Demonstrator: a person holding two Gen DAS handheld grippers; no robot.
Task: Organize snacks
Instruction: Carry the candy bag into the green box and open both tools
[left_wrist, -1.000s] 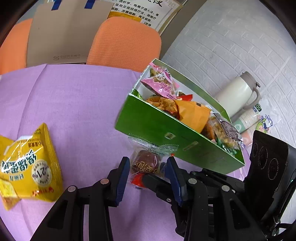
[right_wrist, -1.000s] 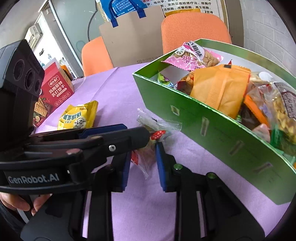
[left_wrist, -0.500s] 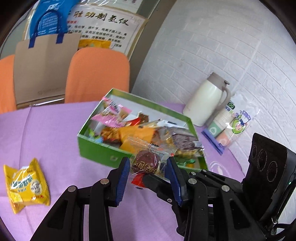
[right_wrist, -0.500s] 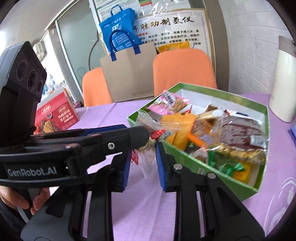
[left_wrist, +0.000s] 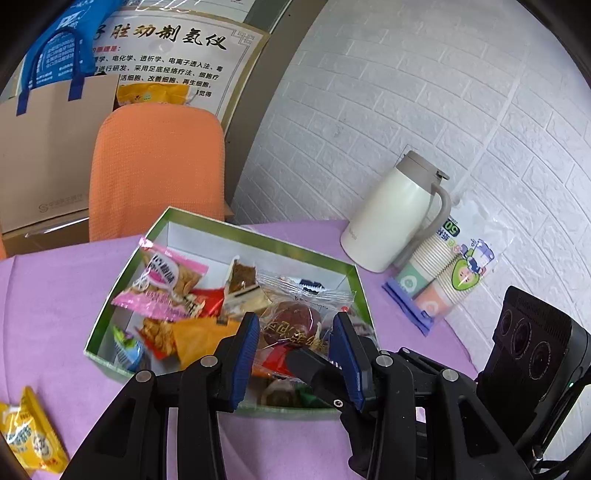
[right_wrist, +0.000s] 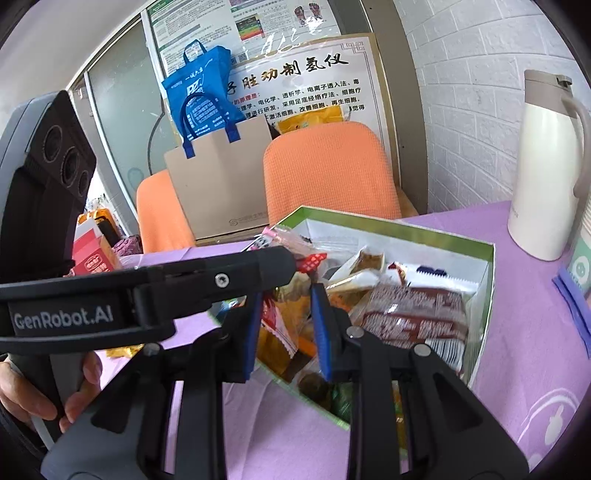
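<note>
A clear-wrapped brown snack (left_wrist: 295, 321) is held between the blue pads of my left gripper (left_wrist: 295, 343) and of my right gripper (right_wrist: 286, 317), which cross each other; both are shut on it. It hangs above the green box (left_wrist: 110, 295), which holds several snack packets. In the right wrist view the packet's red corner (right_wrist: 312, 261) shows above the left gripper's finger, over the same green box (right_wrist: 487, 280). A yellow snack bag (left_wrist: 31, 439) lies on the purple tablecloth at the lower left.
A white thermos jug (left_wrist: 399, 218) and a sleeve of paper cups (left_wrist: 443, 273) stand to the right of the box by the brick wall. Orange chairs (right_wrist: 328, 170) and a paper bag (right_wrist: 218, 184) are behind the table. A red snack box (right_wrist: 92, 254) stands at the far left.
Both grippers have lifted the wrapped snack from the tablecloth in front of the box and carried it up and over the open box.
</note>
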